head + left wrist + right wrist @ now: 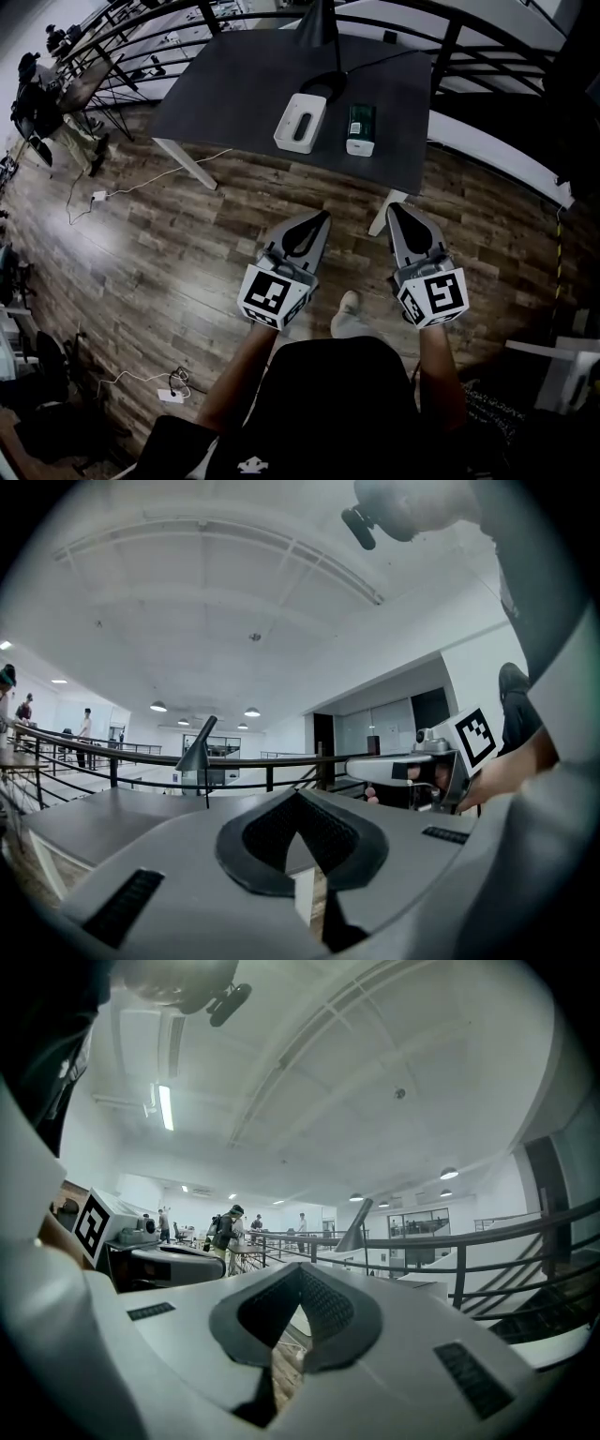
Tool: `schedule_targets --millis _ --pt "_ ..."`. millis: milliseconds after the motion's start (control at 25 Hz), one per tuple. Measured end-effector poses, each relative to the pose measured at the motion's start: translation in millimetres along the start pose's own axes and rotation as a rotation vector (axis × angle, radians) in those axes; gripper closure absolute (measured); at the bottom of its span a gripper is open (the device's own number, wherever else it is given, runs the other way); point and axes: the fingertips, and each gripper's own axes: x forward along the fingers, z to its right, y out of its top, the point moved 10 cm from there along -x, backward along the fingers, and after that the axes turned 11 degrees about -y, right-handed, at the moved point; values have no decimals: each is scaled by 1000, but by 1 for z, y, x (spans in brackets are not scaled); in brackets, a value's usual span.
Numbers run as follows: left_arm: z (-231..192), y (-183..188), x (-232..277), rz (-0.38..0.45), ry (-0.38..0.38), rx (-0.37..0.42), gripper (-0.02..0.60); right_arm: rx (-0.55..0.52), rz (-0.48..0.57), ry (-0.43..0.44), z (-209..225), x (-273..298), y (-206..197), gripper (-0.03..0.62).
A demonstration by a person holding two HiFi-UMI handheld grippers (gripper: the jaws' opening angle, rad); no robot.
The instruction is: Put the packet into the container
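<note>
A white rectangular container point(300, 122) lies on the dark table point(234, 94) in the head view, with a green and white packet point(360, 129) just to its right. Both grippers hang over the wooden floor, well short of the table. My left gripper point(323, 216) is shut and empty, its tips pointing toward the table. My right gripper point(394, 208) is shut and empty too, beside the left one. In the left gripper view the left gripper point(298, 797) has its pads closed together, and the right gripper view shows the right gripper point(300, 1271) the same way.
A black lamp point(322, 37) stands at the table's back edge, with a railing point(469, 28) behind it. White table legs point(187, 161) reach the wooden floor point(141, 244). Cables and a power strip point(169, 394) lie on the floor at the left. A person point(37, 103) is at the far left.
</note>
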Motion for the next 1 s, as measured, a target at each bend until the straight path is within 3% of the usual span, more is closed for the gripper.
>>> schedule_targets --millis 360,720,1000 --pt "-18 7 45 -26 26 14 575 30 3 30 40 36 -6 589" --pt "-39 5 59 -30 63 0 575 62 -22 29 51 62 -17 589" --pt "-66 8 73 -15 38 13 575 41 -16 29 50 88 -14 589"
